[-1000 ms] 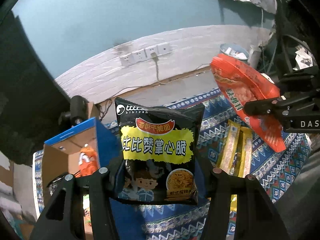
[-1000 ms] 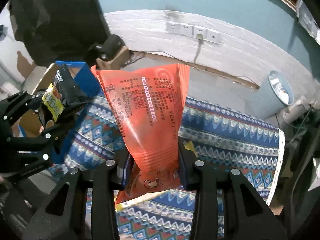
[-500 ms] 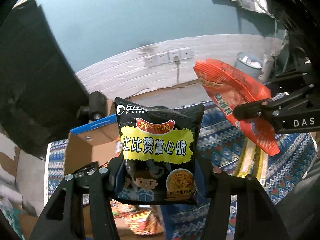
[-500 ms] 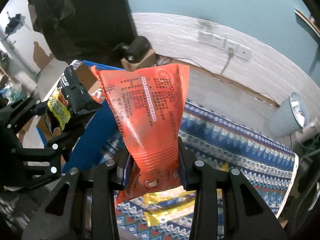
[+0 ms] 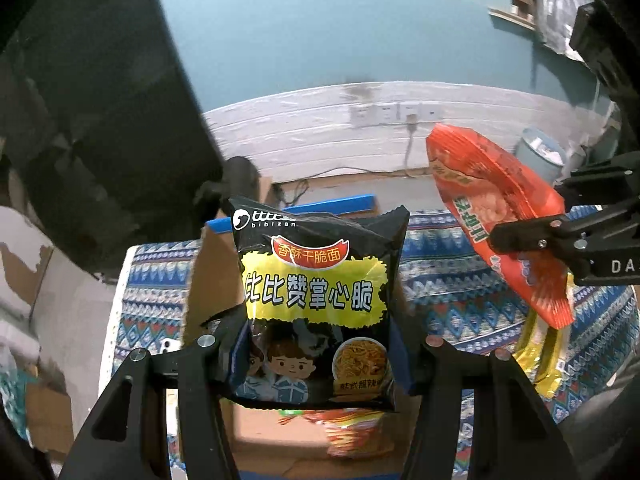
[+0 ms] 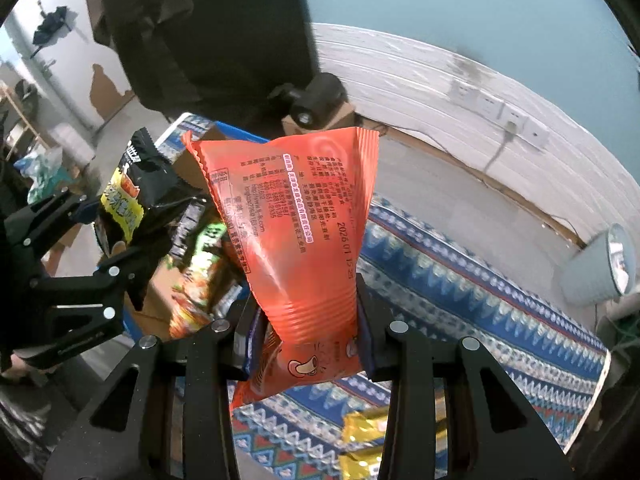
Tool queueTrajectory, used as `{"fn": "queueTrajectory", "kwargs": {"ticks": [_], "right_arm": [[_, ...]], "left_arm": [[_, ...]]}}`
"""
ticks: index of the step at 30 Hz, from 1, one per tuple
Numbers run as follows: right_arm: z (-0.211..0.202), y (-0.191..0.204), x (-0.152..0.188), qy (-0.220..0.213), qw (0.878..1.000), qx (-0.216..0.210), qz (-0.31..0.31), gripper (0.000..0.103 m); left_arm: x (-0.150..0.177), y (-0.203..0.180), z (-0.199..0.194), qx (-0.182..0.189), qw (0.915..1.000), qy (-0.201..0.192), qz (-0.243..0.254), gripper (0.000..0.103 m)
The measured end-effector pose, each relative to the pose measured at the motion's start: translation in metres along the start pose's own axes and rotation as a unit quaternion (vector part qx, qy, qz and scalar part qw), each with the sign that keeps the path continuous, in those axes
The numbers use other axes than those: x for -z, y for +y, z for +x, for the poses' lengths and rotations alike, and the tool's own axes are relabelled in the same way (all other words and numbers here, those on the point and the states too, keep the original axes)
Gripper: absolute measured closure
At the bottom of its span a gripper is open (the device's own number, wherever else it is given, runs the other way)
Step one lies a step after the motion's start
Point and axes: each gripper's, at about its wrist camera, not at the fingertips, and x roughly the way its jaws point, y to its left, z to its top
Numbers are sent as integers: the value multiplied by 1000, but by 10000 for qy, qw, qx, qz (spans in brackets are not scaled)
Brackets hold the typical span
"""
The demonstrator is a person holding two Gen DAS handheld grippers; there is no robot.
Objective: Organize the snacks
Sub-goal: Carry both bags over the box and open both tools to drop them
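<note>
My left gripper (image 5: 320,344) is shut on a black noodle snack bag (image 5: 316,300) with a yellow label, held upright over an open cardboard box (image 5: 200,280) with blue outer sides. An orange snack pack (image 5: 352,432) lies in the box. My right gripper (image 6: 308,336) is shut on an orange-red snack bag (image 6: 296,232), held upright above the patterned cloth. In the left wrist view this bag (image 5: 492,208) and the right gripper (image 5: 560,240) are to the right of the box. In the right wrist view the black bag (image 6: 132,192) and left gripper (image 6: 100,256) are at left.
A blue patterned cloth (image 6: 480,300) covers the table. Yellow snack bars (image 5: 544,356) lie on it at right, also low in the right wrist view (image 6: 368,440). A pale bin (image 6: 600,272) stands on the floor. A white wall with sockets (image 5: 396,114) is behind. Several snacks (image 6: 200,264) sit in the box.
Both grippers moved left with their bags. The black bag now hangs over the open box, whose inside shows below it. The orange-red bag came closer to the box.
</note>
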Motion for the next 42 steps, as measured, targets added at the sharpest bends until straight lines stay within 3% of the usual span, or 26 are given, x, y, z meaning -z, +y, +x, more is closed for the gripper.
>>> {"fn": "queueTrajectory", "kwargs": {"ticks": [24, 29, 32, 34, 39, 42], "right_arm": [[83, 70, -60, 472, 9979, -376, -253, 66], [86, 75, -67, 444, 9975, -489, -243, 61], [82, 74, -69, 372, 9980, -472, -180, 47], [79, 71, -69, 321, 9984, -440, -118, 43], [70, 61, -68, 243, 9989, -397, 6, 42], [64, 56, -65, 233, 9991, -355, 61, 37]], "left_arm": [[28, 74, 33, -381, 9952, 568, -698, 45], [29, 78, 37, -489, 9941, 652, -715, 39], [28, 76, 34, -509, 9945, 598, -686, 37], [26, 75, 32, -503, 9949, 552, -680, 33], [22, 68, 26, -429, 9962, 436, -612, 31], [20, 61, 24, -360, 9970, 424, -547, 31]]}}
